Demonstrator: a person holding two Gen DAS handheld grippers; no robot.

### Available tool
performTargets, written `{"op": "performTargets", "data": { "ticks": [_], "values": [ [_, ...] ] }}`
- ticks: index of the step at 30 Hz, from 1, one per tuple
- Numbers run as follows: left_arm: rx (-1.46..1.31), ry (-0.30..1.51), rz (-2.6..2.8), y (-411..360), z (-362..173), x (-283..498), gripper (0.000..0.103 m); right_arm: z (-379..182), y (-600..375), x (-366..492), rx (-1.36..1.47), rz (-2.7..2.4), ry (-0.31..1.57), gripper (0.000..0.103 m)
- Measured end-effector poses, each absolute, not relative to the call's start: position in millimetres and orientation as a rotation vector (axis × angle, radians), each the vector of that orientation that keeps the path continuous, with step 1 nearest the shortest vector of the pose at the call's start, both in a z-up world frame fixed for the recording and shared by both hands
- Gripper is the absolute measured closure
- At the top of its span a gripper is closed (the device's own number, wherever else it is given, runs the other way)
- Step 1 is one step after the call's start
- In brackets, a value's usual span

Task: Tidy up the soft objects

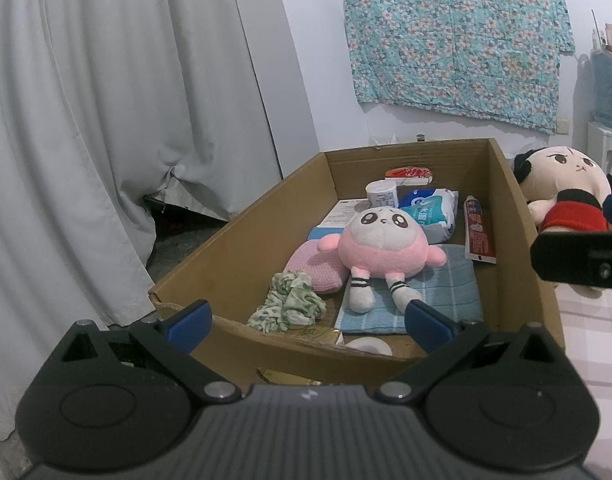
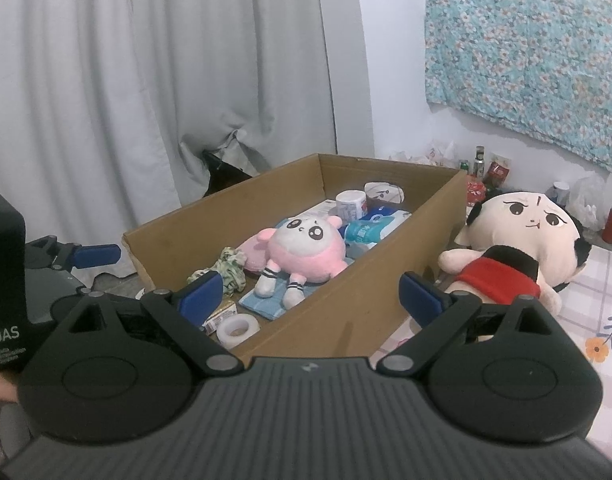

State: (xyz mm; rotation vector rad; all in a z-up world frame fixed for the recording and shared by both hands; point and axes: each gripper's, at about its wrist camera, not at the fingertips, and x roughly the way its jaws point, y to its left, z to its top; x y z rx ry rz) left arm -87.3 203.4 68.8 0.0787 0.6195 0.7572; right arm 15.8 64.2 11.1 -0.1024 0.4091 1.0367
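Observation:
A pink plush doll (image 1: 381, 248) (image 2: 306, 248) lies face up in a cardboard box (image 1: 242, 248) (image 2: 365, 280), its legs on a blue towel (image 1: 437, 292) (image 2: 266, 300). A green scrunchie (image 1: 290, 304) (image 2: 230, 270) and a pink knitted piece (image 1: 317, 268) lie to its left. A big cream plush with a red top (image 1: 561, 188) (image 2: 521, 236) lies outside the box on the right. My left gripper (image 1: 307, 324) hangs open over the box's near edge. My right gripper (image 2: 311, 296) is open above the box's near right corner. Neither holds anything.
The box also holds a toothpaste box (image 1: 479, 232), a blue tissue pack (image 1: 425, 208), a white jar (image 1: 381, 194) and a tape roll (image 2: 238, 330). Grey curtains (image 1: 106, 120) hang on the left. Bottles (image 2: 481, 164) stand behind the box. A flowered sheet (image 2: 597, 320) covers the surface on the right.

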Motion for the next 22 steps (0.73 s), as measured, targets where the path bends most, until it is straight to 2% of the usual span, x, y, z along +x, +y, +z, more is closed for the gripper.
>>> {"op": "performTargets", "data": {
  "ticks": [22],
  "values": [
    [0.083,0.61,0.756,201.6,68.9,-88.2,0.0,11.4,63.5,16.3,-0.104,1.036,0.408,0.008]
  ]
}}
